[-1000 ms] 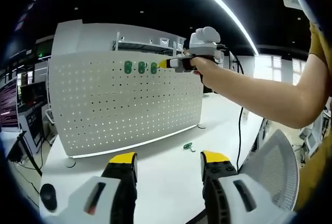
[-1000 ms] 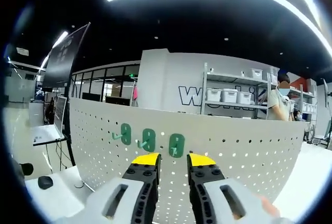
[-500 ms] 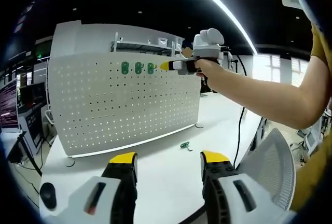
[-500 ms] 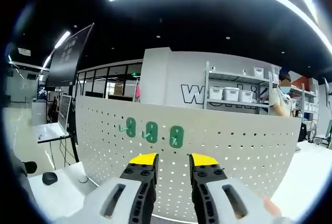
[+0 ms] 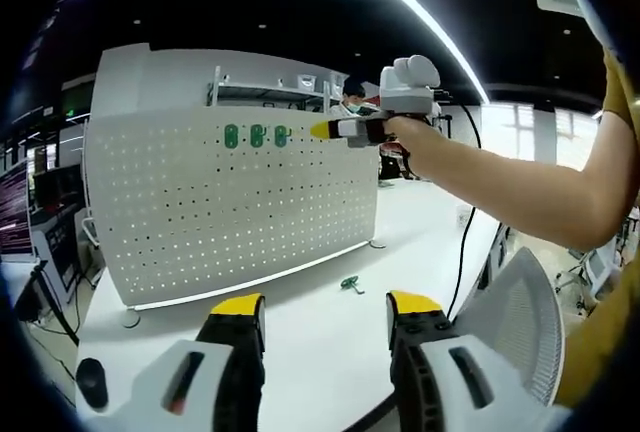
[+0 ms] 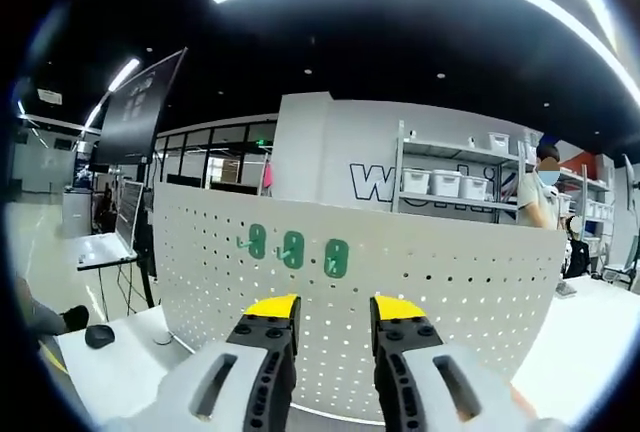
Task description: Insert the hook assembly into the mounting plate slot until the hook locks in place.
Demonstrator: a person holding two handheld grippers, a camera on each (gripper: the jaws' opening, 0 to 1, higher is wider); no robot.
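Three green hooks [image 6: 293,250] hang in a row near the top of the white pegboard [image 6: 440,297], just above and ahead of the right gripper [image 6: 335,308], whose jaws stand apart with nothing between them. In the left gripper view the same hooks [image 5: 256,136] sit high on the pegboard [image 5: 230,202], with the right gripper [image 5: 325,130] held up beside them by a hand [image 5: 410,137], its yellow tips just to the right of the last hook and not touching it. The left gripper [image 5: 325,304] hovers low over the table [image 5: 320,352], jaws released and empty. One loose green hook [image 5: 350,283] lies on the table just beyond those jaws, in front of the pegboard's foot. Nothing blocks the way to the board.

Compared with a second ago, the right gripper has drawn back a little from the hooks, which now look smaller and higher above its jaws.

The table is white; a mesh chair back [image 5: 520,322] stands at the right. Behind are shelves with bins [image 6: 445,182], a person [image 6: 540,197] and ceiling light strips.
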